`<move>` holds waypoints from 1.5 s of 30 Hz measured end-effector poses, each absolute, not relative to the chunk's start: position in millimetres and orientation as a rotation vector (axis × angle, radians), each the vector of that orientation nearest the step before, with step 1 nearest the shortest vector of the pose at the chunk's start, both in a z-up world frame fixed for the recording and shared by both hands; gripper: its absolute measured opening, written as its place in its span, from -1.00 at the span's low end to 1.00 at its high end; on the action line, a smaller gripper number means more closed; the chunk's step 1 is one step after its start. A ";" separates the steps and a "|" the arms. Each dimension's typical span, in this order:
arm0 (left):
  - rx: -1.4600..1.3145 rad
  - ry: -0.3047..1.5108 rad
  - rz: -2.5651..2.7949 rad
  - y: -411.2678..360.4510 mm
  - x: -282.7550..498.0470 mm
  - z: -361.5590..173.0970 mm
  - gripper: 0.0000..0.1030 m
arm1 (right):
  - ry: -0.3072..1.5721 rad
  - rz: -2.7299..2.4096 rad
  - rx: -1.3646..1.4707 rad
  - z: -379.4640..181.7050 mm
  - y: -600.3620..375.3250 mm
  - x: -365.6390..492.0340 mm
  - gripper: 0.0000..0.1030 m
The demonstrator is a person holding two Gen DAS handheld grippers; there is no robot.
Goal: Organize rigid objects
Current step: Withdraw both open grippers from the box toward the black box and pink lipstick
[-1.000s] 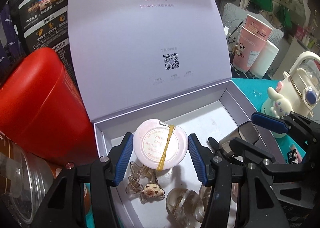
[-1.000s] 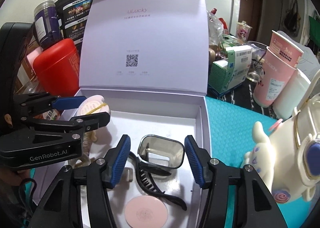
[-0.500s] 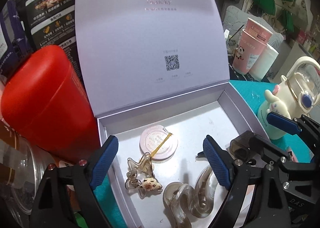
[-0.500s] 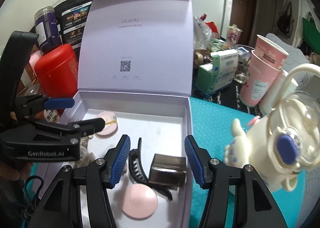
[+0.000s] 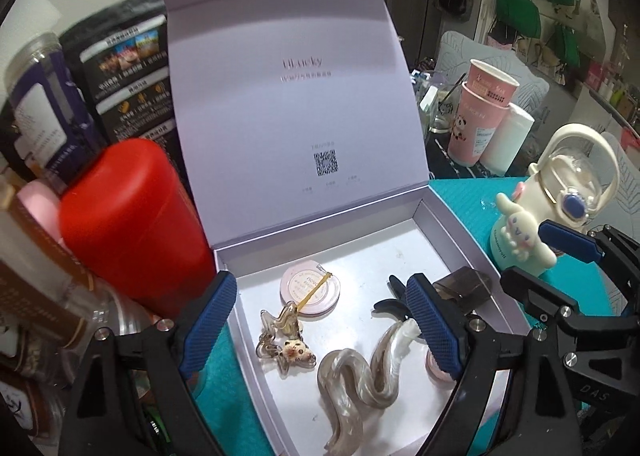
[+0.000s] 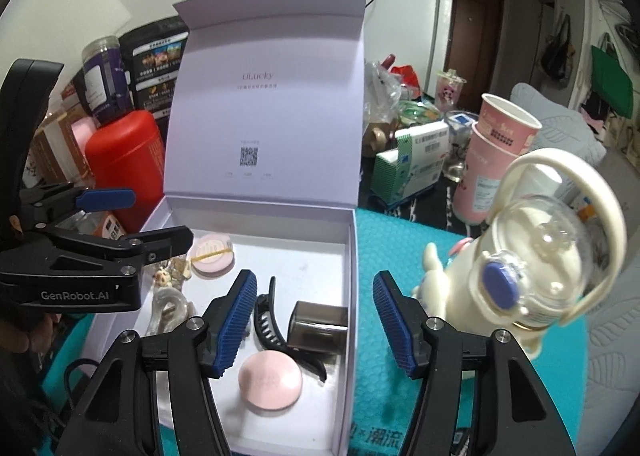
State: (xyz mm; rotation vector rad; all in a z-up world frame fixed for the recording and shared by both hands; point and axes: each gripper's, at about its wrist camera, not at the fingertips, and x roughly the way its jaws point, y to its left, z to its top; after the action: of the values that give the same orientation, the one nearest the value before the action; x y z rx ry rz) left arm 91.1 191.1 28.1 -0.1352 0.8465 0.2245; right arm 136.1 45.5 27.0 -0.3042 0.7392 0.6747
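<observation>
Open lilac box [image 6: 352, 256] — pink compacts [image 6: 270, 380], black hair claw [image 6: 266, 326], smoky case [image 6: 318, 326] inside

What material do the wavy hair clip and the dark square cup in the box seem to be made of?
Wavy hair clip: probably acetate or resin, glossy, with pearly marbled swirls. Dark square cup: seemingly smoky translucent plastic, smooth; light passes through its walls.

Matt lilac cardboard gift box [image 5: 452, 230] with smooth white floor; glossy pearly swirl hair clip [image 5: 360, 370] of marbled acetate-like plastic; translucent smoky star clip [image 5: 280, 330], shiny; matt pink round compact [image 6: 270, 380]; smoked translucent plastic cube [image 6: 318, 326]; matt black plastic claw clip [image 6: 268, 326]; glossy smooth red plastic canister [image 5: 128, 216]; ribbed blue rubbery pads [image 6: 236, 320] on black matt plastic gripper frames with metal screws; textured teal mat [image 6: 400, 252]; pink paper cups [image 5: 480, 112]
</observation>
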 end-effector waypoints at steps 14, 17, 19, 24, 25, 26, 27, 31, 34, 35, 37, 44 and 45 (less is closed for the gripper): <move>-0.096 0.735 0.257 166.4 41.0 72.9 0.99 | 0.647 0.651 -0.274 69.2 17.5 98.0 0.56; -0.100 0.724 0.247 160.0 30.8 80.4 0.99 | 0.631 0.636 -0.262 77.7 10.7 88.2 0.72; -0.092 0.710 0.249 154.7 22.9 85.2 0.99 | 0.619 0.632 -0.257 82.8 6.1 82.0 0.72; -0.086 0.689 0.258 143.9 5.9 91.6 0.99 | 0.607 0.627 -0.229 92.6 -8.4 65.2 0.75; -0.088 0.689 0.256 141.6 1.9 92.1 0.99 | 0.603 0.624 -0.227 94.1 -11.8 61.4 0.75; -0.089 0.684 0.251 138.9 -2.3 92.8 0.99 | 0.600 0.619 -0.225 95.4 -16.1 56.9 0.75; -0.089 0.676 0.243 135.8 -6.6 93.4 0.99 | 0.599 0.615 -0.223 96.1 -18.7 53.7 0.75; -0.059 0.652 0.217 117.9 -23.2 93.7 0.99 | 0.596 0.598 -0.205 97.3 -36.6 37.3 0.75; -0.041 0.660 0.193 103.6 -28.9 89.1 0.99 | 0.595 0.585 -0.195 95.4 -50.7 24.2 0.75; -0.040 0.667 0.177 98.6 -30.6 87.2 0.99 | 0.596 0.580 -0.194 94.2 -55.6 20.2 0.75; -0.039 0.683 0.135 86.8 -34.2 80.8 0.99 | 0.599 0.565 -0.186 91.3 -64.9 12.8 0.75; -0.026 0.715 0.009 47.9 -39.1 61.6 0.99 | 0.623 0.495 -0.144 74.4 -105.7 -9.6 0.75; -0.024 0.720 -0.010 41.9 -39.0 58.7 0.99 | 0.628 0.487 -0.138 71.5 -111.4 -11.8 0.75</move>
State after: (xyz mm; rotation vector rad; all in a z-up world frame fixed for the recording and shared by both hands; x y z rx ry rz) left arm -39.0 41.9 58.7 -0.0244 0.7203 -0.0099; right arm -11.8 -111.4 71.5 -0.1377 0.6278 0.4866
